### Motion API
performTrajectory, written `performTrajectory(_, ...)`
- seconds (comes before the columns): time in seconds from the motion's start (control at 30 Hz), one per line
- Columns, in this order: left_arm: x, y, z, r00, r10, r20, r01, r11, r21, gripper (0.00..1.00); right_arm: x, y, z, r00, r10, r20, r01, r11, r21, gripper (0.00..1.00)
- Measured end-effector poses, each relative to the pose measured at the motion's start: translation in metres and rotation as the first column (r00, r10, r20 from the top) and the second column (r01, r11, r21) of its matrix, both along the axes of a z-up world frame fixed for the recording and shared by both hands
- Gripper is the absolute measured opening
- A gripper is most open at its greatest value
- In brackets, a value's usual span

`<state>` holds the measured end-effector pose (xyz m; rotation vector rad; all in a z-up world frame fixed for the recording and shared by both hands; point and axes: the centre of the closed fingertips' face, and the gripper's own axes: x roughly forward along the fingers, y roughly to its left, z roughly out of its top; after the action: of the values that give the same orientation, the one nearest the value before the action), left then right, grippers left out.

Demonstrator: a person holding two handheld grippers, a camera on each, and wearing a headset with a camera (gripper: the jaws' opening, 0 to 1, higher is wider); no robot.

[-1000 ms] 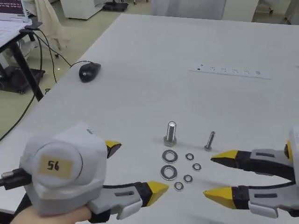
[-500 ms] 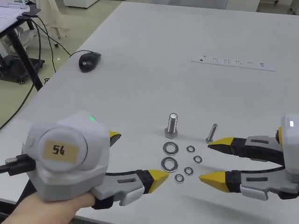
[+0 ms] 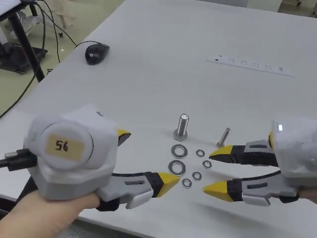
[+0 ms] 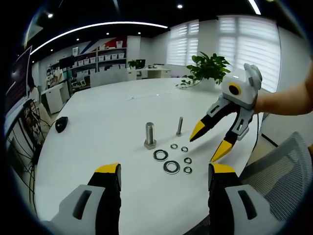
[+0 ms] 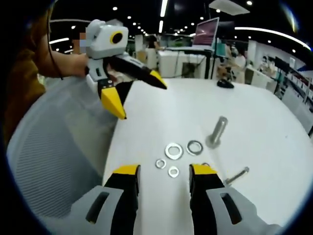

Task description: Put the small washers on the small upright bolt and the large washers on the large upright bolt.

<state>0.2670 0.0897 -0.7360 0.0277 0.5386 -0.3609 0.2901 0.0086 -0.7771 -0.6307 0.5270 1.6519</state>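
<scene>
A large upright bolt (image 3: 182, 127) and a small bolt (image 3: 223, 137), which leans a little, stand on the white table (image 3: 163, 74). In front of them lie two large washers (image 3: 179, 150) (image 3: 176, 167) and several small washers (image 3: 200, 153). My left gripper (image 3: 147, 157) is open, low at the left of the washers. At their right, my right gripper (image 3: 209, 171) is open with its tips close beside the small washers. Neither holds anything. The left gripper view has its own jaws (image 4: 163, 170), the large bolt (image 4: 149, 135) and the right gripper (image 4: 206, 146). In the right gripper view its jaws (image 5: 165, 170) frame the washers (image 5: 173, 151).
A black mouse (image 3: 96, 53) with its cable lies at the far left of the table. A white power strip (image 3: 250, 66) lies at the back right. The table's near edge runs just below the grippers. A grey mesh chair (image 4: 288, 161) stands beside the table.
My right gripper has moved left, closer to the small washers. The head camera has tilted, so the whole scene has shifted. The left gripper holds about the same place.
</scene>
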Motion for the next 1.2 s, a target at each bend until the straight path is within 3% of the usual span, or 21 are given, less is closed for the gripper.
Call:
performTrajectory(0.2,0.000,-0.002,0.004,1.000,-0.007,0.020,0.007,1.000,-0.007,0.72,-0.007,0.011,-0.012,0.995,0.090,0.039,-0.085,0.991,-0.100,0.40)
performTrajectory(0.37,-0.001,-0.005,0.005,1.000,-0.017,0.022,0.017,1.000,-0.013,0.72,-0.011,0.011,-0.027,0.981,0.181,0.077,-0.159,0.960,-0.230,0.35)
performTrajectory(0.53,0.000,-0.004,0.010,0.999,-0.025,0.029,0.026,1.000,-0.010,0.72,-0.009,0.015,-0.034,0.973,0.208,0.100,-0.172,0.943,-0.286,0.31)
performTrajectory(0.73,-0.001,-0.005,0.005,1.000,-0.026,0.015,0.026,0.999,-0.018,0.72,-0.008,0.014,-0.045,0.971,0.223,0.090,-0.178,0.916,-0.359,0.28)
performTrajectory(1.2,0.001,-0.008,0.005,0.999,-0.042,0.022,0.043,0.999,-0.028,0.72,-0.011,0.018,-0.047,0.966,0.249,0.073,-0.199,0.892,-0.406,0.19)
